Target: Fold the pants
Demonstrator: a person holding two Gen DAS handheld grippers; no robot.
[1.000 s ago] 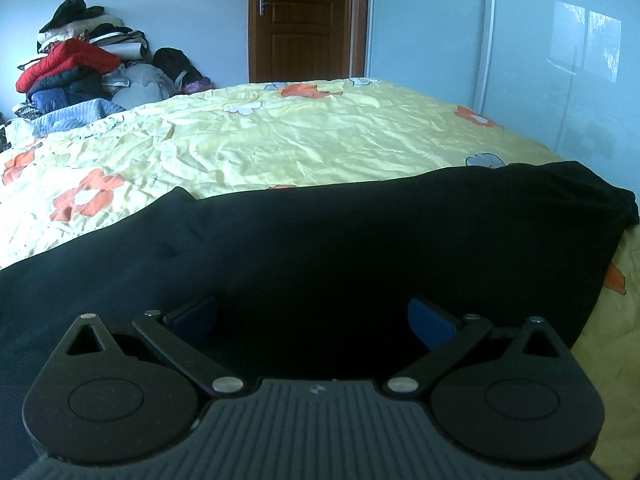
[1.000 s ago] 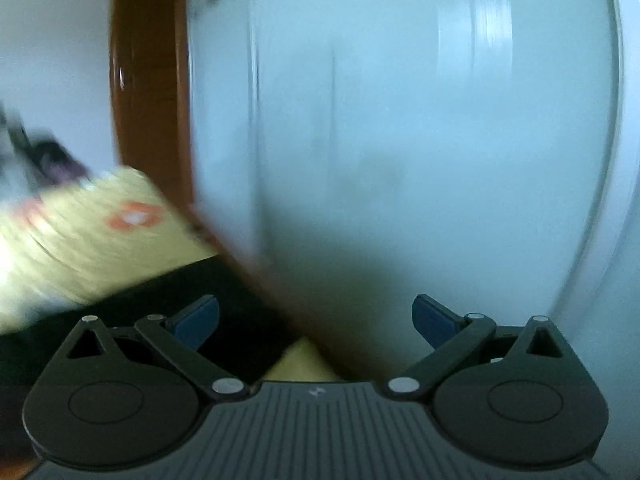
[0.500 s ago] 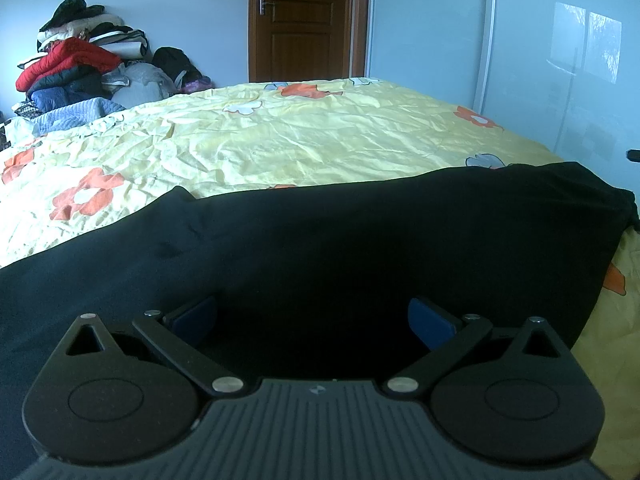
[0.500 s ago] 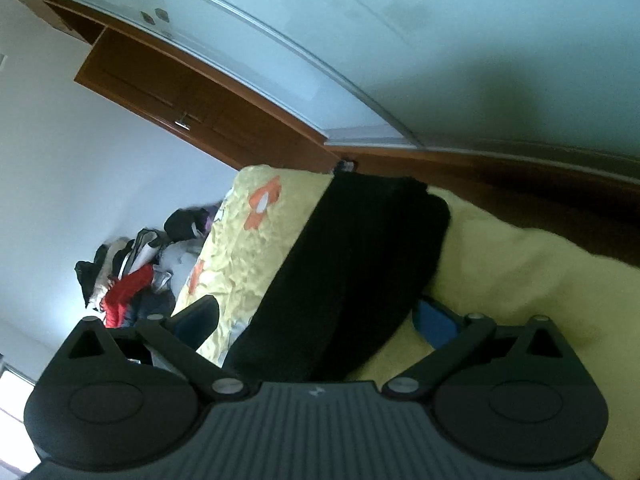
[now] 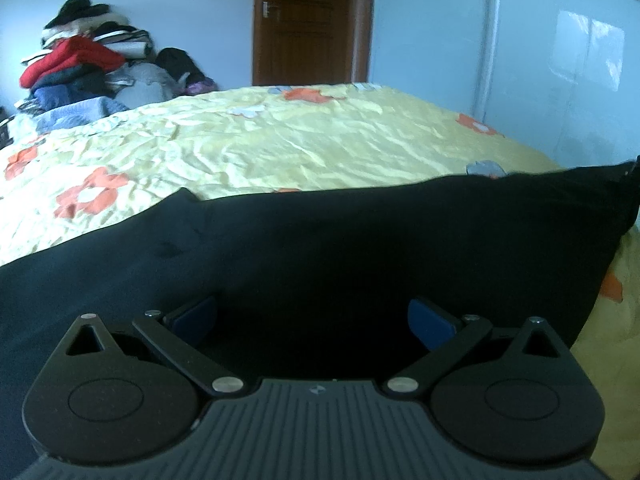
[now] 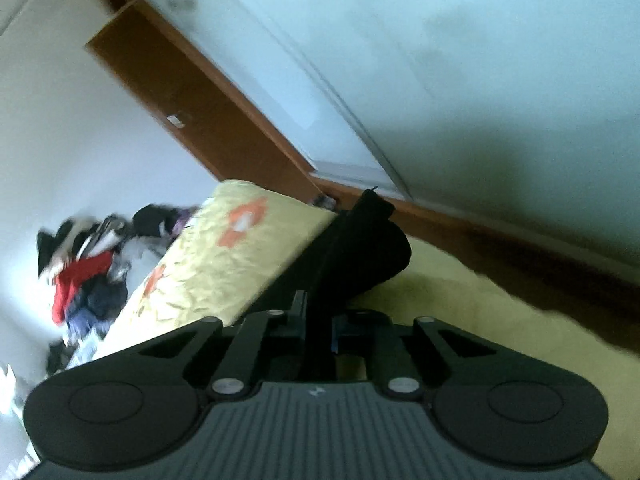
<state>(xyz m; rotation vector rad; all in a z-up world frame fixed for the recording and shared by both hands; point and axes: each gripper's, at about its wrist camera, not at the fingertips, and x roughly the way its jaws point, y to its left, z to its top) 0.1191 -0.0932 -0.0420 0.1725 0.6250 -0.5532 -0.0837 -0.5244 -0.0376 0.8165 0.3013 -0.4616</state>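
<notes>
Bedroom, daylit.

Bed (image 5: 320,148): wide, covered by a creased pale yellow sheet printed with orange and grey-white flowers; fills the middle of the left wrist view.

Door (image 5: 304,24): brown panelled wood, closed, metal handle on its left side, set in the far wall beyond the bed.

Far wall (image 5: 168,4): plain, pale blue-white.

Wardrobe front (image 5: 560,60): glossy white sliding panels along the right side of the bed, carrying a window reflection.

Clothes pile (image 5: 80,68): heaped garments in red, black, blue and grey, far left corner against the wall.

Floor (image 6: 560,276): dark brown, seen blurred in the right wrist view beside the bed edge.
</notes>
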